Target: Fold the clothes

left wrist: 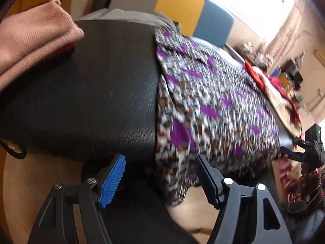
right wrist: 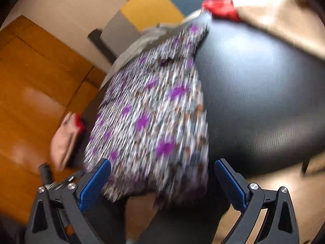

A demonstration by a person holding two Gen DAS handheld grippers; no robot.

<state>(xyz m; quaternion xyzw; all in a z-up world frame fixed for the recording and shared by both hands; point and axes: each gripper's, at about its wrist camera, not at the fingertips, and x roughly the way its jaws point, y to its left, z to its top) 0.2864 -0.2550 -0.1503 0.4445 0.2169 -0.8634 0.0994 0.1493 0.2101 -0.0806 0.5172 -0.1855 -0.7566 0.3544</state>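
Left tool (left wrist: 160,178): jaws spread wide, nothing between the blue pads (left wrist: 112,181), positioned off the near edge of the black desk (left wrist: 91,93). Patterned purple garment (left wrist: 213,105) lies across the desk's right part, its lower portion draping over the near edge. Folded pink knit (left wrist: 30,38) rests at the far-left corner. Red-and-beige cloth (left wrist: 280,93) lies along the right edge. Right tool (left wrist: 292,153) visible off the right edge.

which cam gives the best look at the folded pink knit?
Left wrist. The folded pink ribbed knit garment fills the upper left corner, sharp enough to show ribbing and stacked layers. In the right wrist view it is a small blurred patch at the black table's far edge.
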